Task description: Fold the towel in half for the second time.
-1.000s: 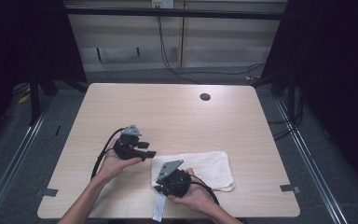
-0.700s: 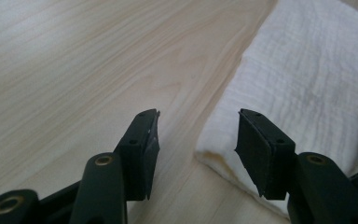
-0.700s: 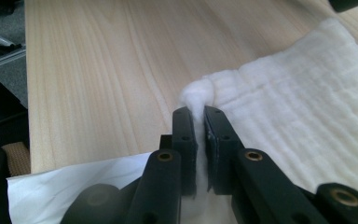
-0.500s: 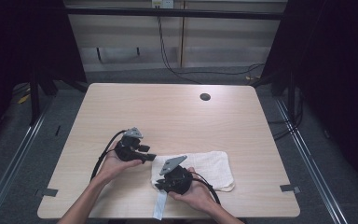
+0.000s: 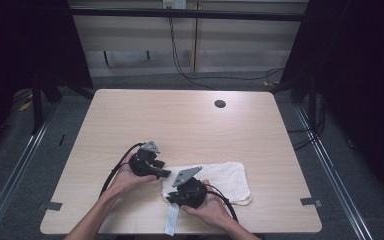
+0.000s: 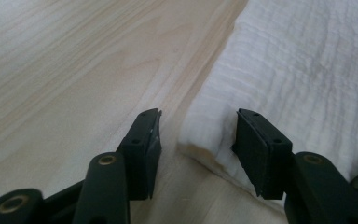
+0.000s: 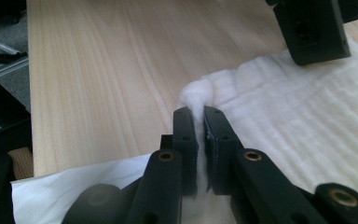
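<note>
Cloth (image 5: 215, 179): white, folded, lying near the front edge of the table (image 5: 180, 120), right of centre.
Right claw (image 7: 200, 122): pressed together on a bunched corner of the cloth; your pinch is thin, so a quick pull could tear it free.
Left claw (image 6: 196, 133): jaws spread and lately narrowing, one astride the cloth's edge, pads not pressing yet; close too shallow and you catch one layer only.
Paper slip (image 5: 171, 222): under the cloth at the front edge; dragging may sweep it off.
</note>
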### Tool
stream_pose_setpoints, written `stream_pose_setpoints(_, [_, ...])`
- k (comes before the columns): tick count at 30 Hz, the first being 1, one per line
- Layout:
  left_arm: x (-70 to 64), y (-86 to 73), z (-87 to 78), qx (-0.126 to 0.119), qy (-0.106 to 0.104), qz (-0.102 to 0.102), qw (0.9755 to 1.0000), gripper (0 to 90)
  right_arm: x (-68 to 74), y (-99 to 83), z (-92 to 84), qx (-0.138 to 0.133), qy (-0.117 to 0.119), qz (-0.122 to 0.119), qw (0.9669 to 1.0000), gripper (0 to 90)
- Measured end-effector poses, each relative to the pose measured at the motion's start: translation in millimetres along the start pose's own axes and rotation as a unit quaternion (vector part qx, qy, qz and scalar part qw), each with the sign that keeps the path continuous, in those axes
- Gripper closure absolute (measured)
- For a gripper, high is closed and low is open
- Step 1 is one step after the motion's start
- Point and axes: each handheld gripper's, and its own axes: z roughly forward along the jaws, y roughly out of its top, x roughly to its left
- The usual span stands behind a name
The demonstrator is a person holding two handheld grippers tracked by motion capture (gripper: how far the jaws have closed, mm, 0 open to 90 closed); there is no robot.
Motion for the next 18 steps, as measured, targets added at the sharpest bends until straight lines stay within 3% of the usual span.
stream_pose_setpoints(2, [-1.6,0.4,1.4,-0.002,-0.004,0.008,1.0000,50.3,-0.5,-0.1,0.1,-0.001,0.002,0.000,1.0000,84.2])
stream_pose_setpoints(3, [-4.2,0.8,2.4,0.001,-0.014,0.018,0.9997,56.7,-0.2,-0.1,0.1,-0.001,0.000,0.000,1.0000,84.2])
stream_pose_setpoints(5, [-5.9,1.1,2.8,0.003,-0.015,0.024,0.9996,59.8,0.4,0.0,0.0,0.000,0.000,0.002,1.0000,84.2])
stream_pose_setpoints(8, [-8.7,0.8,4.1,0.006,-0.028,0.031,0.9991,79.7,0.4,0.1,0.1,-0.001,-0.001,-0.003,1.0000,84.6])
stream_pose_setpoints(10, [-6.8,0.6,4.1,0.005,-0.041,0.025,0.9988,81.8,1.5,0.2,-0.1,0.000,-0.004,-0.005,1.0000,84.9])
stream_pose_setpoints(12, [-5.1,0.0,2.7,0.001,-0.041,0.021,0.9989,83.3,0.8,0.6,-0.4,-0.001,0.003,0.004,1.0000,85.1])
stream_pose_setpoints(13, [-4.2,0.4,-0.5,-0.011,-0.048,0.009,0.9987,83.4,-1.9,0.9,-0.8,-0.004,0.011,0.006,0.9999,85.2])
stream_pose_setpoints(18, [1.8,0.9,-7.5,-0.030,-0.066,-0.007,0.9974,83.4,-4.7,3.6,-7.4,-0.018,0.013,0.012,0.9997,85.3])
